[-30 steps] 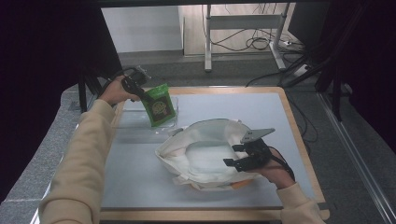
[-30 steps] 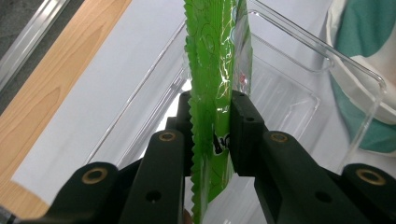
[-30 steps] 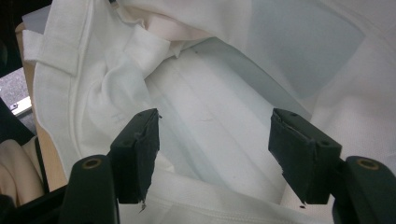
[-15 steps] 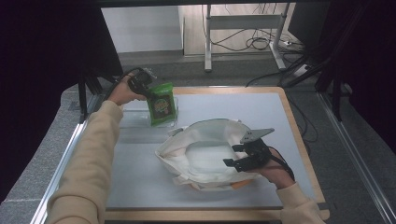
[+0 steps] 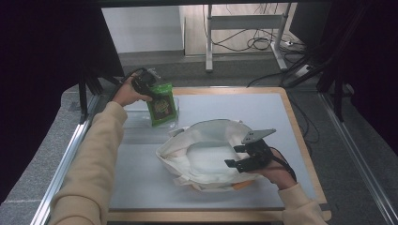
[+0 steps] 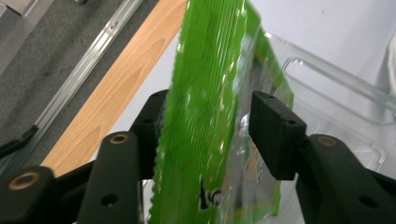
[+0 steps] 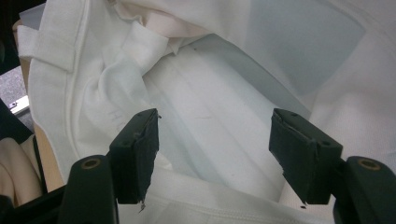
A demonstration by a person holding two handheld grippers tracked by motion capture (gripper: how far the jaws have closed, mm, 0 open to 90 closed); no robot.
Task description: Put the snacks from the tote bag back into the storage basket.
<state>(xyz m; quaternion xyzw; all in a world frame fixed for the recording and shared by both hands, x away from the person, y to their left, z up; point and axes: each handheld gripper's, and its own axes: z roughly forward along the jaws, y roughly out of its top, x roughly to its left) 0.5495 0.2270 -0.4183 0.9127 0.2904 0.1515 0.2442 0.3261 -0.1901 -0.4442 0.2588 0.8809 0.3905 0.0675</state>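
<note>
While the left tool (image 5: 149, 89) pinches the green snack pouch (image 5: 162, 104) by its crimped top edge above the clear tray (image 5: 136, 123) at ten o'clock on the tabletop (image 5: 244, 105), the right tool (image 5: 237, 161) hangs open over the limp white tote bag (image 5: 206, 157). The pouch looks light, crinkly and slippery, best held at the seal.

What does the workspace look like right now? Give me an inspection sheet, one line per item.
Surface: grey mat on a wooden-edged table, bare around the things.
Job's things: green packet held upright over a clear tray; white cloth bag lying mid-table, mouth open.
Clutter: nothing seen.
Grippers: left gripper has its jaws on either side of the packet, apparently pinching it; right gripper open at the bag's mouth, jaws apart over the cloth.
Cables: a black cable trails from each gripper; more cables lie on the floor behind the table.
Surroundings: metal stand legs beyond the table, dark curtains at both sides.
</note>
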